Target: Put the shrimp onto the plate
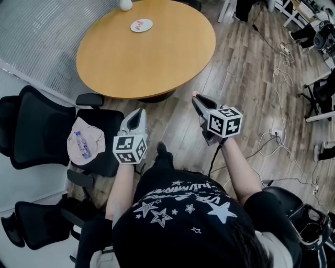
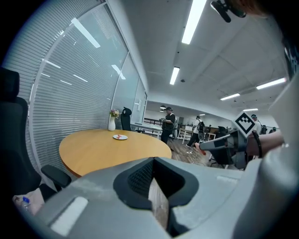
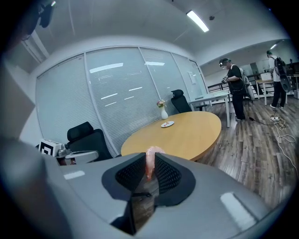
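Note:
A pink shrimp (image 3: 150, 163) is pinched upright between the black pads of my right gripper (image 3: 150, 156), which is shut on it. In the head view that gripper (image 1: 197, 97) hangs over the wood floor just short of the round table's near edge. The white plate (image 1: 141, 25) lies at the far side of the table (image 1: 157, 57), with something red on it; it also shows as the plate (image 3: 167, 124) and the plate (image 2: 120, 137). My left gripper (image 1: 138, 112) is held beside the right one, its jaws together and empty (image 2: 153, 161).
A white vase (image 1: 125, 5) stands behind the plate. Black office chairs (image 1: 31, 131) crowd the left; one seat carries a beige bundle with a water bottle (image 1: 82, 144). Cables (image 1: 282, 78) trail over the floor at right. People stand far off in the office.

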